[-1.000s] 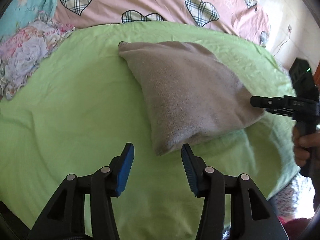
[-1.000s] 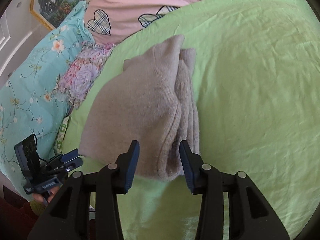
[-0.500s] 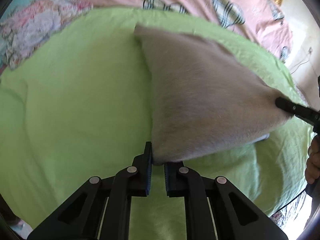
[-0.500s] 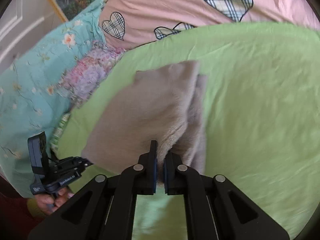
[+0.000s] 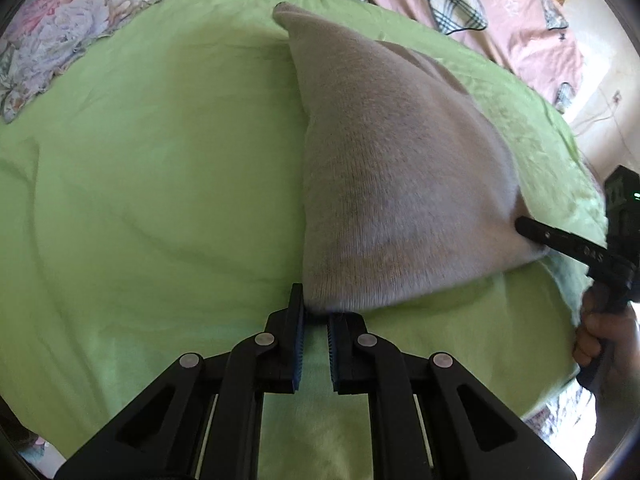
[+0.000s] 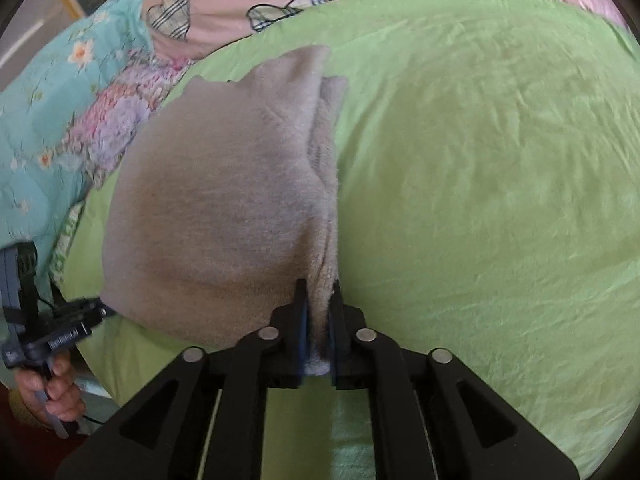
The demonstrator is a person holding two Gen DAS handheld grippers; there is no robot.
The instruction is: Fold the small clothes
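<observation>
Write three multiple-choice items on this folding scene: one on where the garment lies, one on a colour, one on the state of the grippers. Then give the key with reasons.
1. Where does the beige knit garment lie?
A. on the green sheet
B. on the floral pillow
C. on a wooden floor

2. What colour is the quilt with the plaid hearts?
A. blue
B. pink
C. white

3. What is the state of the two grippers?
A. both wide open above the cloth
B. only the left one is shut on cloth
C. both are shut on the garment's near edge

Key: 1 A, the green sheet surrounds the garment on all sides. 2 B, the hearts sit on pink fabric. 3 C, the left gripper pinches one near corner and the right gripper has cloth between its fingers.
</observation>
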